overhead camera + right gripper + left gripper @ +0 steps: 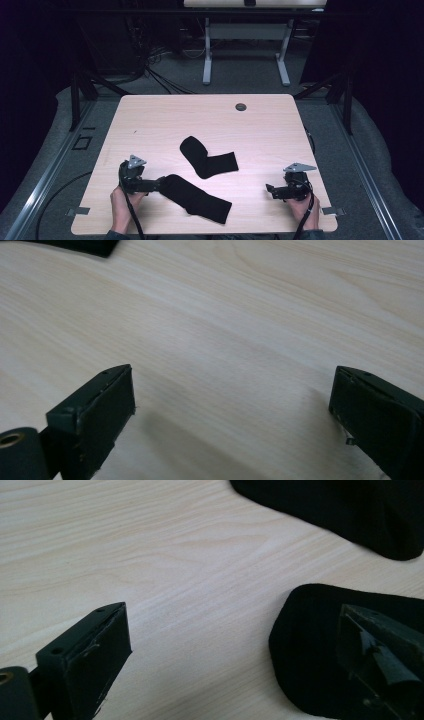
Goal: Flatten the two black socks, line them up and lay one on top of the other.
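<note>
My left gripper (159, 184) sits spread wide at the near black sock's (200, 199) rounded end; it's limp, light knit, so I'd pinch that edge. My right gripper (270, 189) gapes empty.

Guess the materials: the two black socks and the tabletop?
Near black sock and far black sock: likely knitted fabric, matte; fine ribbing shows in the left gripper view, and both lie limp and flat. Pale tabletop: wood-grain surface, smooth with a slight sheen, possibly laminate rather than solid wood.
</note>
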`<state>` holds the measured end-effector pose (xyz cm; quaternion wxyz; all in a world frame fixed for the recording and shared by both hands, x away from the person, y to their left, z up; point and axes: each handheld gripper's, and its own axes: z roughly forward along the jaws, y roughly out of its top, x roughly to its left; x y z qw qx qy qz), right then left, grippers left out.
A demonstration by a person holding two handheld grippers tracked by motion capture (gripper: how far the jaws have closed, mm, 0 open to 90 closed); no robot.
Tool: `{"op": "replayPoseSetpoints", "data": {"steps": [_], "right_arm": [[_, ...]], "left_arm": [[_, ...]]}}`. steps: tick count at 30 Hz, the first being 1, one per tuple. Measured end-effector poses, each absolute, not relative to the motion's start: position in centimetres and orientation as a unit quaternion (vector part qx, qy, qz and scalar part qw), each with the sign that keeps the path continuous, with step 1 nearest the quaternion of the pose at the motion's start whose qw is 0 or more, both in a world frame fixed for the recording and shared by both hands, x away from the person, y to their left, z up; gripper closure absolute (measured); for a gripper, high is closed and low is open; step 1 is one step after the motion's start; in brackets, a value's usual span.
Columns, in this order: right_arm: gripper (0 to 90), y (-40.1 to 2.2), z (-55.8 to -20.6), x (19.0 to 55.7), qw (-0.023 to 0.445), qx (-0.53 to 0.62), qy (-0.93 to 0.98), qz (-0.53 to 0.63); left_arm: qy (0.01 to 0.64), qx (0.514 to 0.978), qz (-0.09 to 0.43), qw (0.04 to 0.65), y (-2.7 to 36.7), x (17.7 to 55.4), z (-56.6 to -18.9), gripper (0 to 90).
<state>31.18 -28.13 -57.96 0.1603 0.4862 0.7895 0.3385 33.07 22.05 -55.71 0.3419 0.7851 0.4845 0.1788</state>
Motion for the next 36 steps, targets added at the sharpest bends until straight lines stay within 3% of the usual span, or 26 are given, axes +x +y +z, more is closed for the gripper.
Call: {"op": "replayPoseSetpoints", "data": {"steps": [8,18,28,36], "right_arm": [[3.9,-23.9,-55.1,29.1,0.086,0.451,0.808,0.369],[28.8,-17.6,-55.1,28.4,0.032,0.382,0.849,0.364],[43.5,-14.8,-56.8,28.0,0.022,0.368,0.864,0.343],[57.2,-14.2,-57.1,27.5,0.034,0.355,0.869,0.342]], "left_arm": [[0.456,0.808,0.164,0.335,21.3,33.3,-56.0,10.5],[0.432,0.827,0.141,0.332,20.3,33.5,-56.8,28.1],[0.418,0.838,0.126,0.328,20.2,33.6,-57.3,51.7],[0.405,0.844,0.119,0.331,20.1,33.3,-57.3,62.1]]}}
